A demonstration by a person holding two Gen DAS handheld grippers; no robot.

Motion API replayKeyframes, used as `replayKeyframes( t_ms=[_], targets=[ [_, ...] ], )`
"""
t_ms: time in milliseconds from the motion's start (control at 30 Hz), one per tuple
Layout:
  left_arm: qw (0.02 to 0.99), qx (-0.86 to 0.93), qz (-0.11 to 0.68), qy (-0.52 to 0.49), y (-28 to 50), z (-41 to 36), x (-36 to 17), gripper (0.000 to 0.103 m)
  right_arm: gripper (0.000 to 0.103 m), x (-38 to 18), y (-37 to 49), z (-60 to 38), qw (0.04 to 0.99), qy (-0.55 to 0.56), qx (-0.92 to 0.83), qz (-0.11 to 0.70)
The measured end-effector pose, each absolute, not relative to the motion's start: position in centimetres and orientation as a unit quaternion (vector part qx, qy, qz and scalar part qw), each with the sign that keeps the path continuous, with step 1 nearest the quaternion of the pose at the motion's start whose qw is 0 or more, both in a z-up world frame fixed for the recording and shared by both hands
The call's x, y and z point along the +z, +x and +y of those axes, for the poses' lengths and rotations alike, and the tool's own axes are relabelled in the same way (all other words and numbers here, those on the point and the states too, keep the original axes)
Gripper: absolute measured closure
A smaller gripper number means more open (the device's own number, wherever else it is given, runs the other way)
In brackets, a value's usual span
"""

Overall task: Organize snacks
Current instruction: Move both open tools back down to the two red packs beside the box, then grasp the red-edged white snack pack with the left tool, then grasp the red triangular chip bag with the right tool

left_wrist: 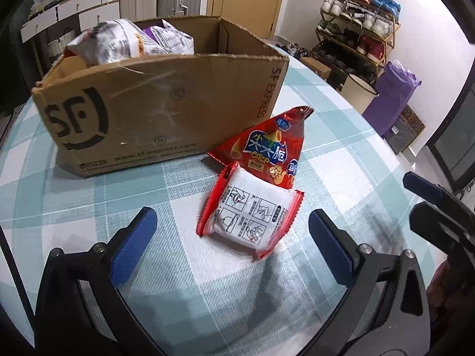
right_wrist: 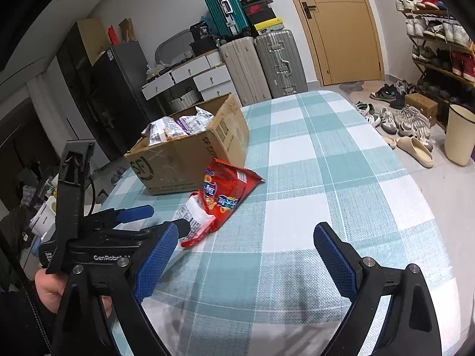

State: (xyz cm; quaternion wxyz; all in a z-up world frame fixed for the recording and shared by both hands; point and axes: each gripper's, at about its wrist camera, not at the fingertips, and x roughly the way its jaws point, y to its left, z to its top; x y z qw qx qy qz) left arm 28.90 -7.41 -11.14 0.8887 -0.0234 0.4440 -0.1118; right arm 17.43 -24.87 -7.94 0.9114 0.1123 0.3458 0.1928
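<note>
Clearly "SF EXPRESS" on box (left_wrist: 166, 109)

White walls, a tan door (right_wrist: 341, 26), upright suitcases (right_wrist: 264, 65), a shoe rack (left_wrist: 359, 26) and pale floor tiles (right_wrist: 439, 184).

You stand in home entry room: shoe rack (right_wrist: 439, 44) loaded, suitcases (right_wrist: 264, 65) stacked by wooden door (right_wrist: 341, 26), drawer unit (right_wrist: 193, 77), checked-cloth desk (right_wrist: 326, 178).
</note>
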Motion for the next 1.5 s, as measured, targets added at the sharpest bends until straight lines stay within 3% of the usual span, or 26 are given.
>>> replayKeyframes(
  t_ms=[367, 433, 467, 500, 533, 600, 1100, 1500],
  targets=[
    [0.878, -0.13, 0.46, -0.024, 33.0, -8.3, -14.1, 0.004, 0.009, -9.8, 19.1, -25.1, 0.904, 0.124, 0.189, 0.362],
    [0.879, -0.135, 0.457, -0.019, 33.6, -8.5, -14.4, 0.011, 0.009, -10.2, 19.5, -25.0, 0.903, 0.126, 0.188, 0.365],
    [0.881, -0.139, 0.452, -0.017, 33.5, -8.4, -14.4, 0.023, 0.009, -10.4, 19.6, -25.0, 0.902, 0.127, 0.189, 0.367],
    [0.883, -0.142, 0.448, -0.014, 33.6, -8.4, -14.4, 0.042, 0.009, -10.5, 19.8, -25.0, 0.902, 0.128, 0.188, 0.367],
    [0.884, -0.147, 0.444, -0.008, 33.8, -8.4, -14.5, 0.051, 0.009, -10.6, 19.9, -25.0, 0.902, 0.129, 0.187, 0.368],
    [0.881, -0.166, 0.442, -0.022, 34.3, -8.0, -14.7, 0.059, 0.009, -10.8, 20.2, -24.8, 0.9, 0.13, 0.187, 0.371],
    [0.881, -0.184, 0.433, -0.05, 36.1, -6.7, -15.7, 0.064, 0.009, -10.9, 21.0, -23.4, 0.899, 0.123, 0.184, 0.377],
    [0.887, -0.189, 0.418, -0.059, 31.9, -4.0, -13.6, 0.066, 0.009, -10.5, 21.7, -22.4, 0.899, 0.121, 0.191, 0.375]
  ],
)
